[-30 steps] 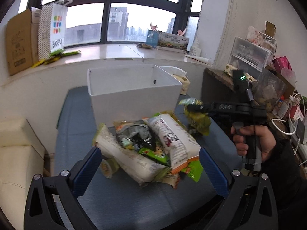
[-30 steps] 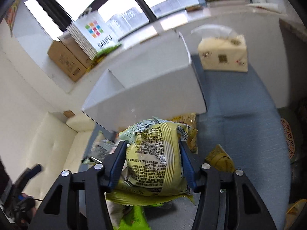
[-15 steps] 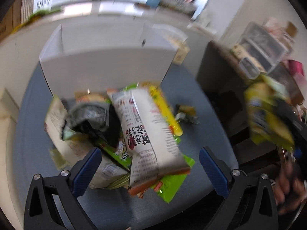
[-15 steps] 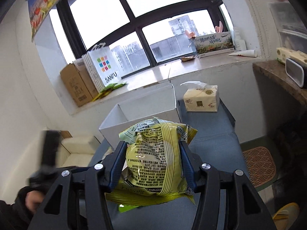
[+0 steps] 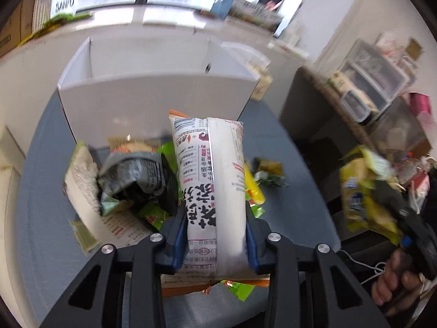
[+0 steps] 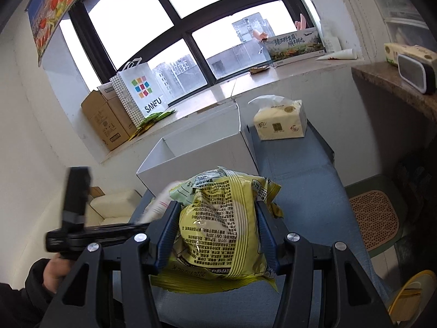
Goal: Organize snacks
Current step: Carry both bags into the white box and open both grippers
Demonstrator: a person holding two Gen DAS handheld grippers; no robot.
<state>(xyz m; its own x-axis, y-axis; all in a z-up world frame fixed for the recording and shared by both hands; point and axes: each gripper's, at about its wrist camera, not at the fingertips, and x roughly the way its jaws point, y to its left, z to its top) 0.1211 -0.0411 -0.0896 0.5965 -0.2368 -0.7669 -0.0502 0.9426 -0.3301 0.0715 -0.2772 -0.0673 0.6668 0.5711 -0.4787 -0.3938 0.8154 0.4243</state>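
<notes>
Grey daylight filled the window beyond my blue bench. My left gripper had clamped the white snack pack — half a second earlier it gaped above the pile. My right gripper still pinched the yellow bag. Next, I judged, both go forward into the white box.

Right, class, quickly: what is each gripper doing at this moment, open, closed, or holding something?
Left gripper: closed on the white snack packet.
Right gripper: closed on the yellow-green snack bag.
</notes>
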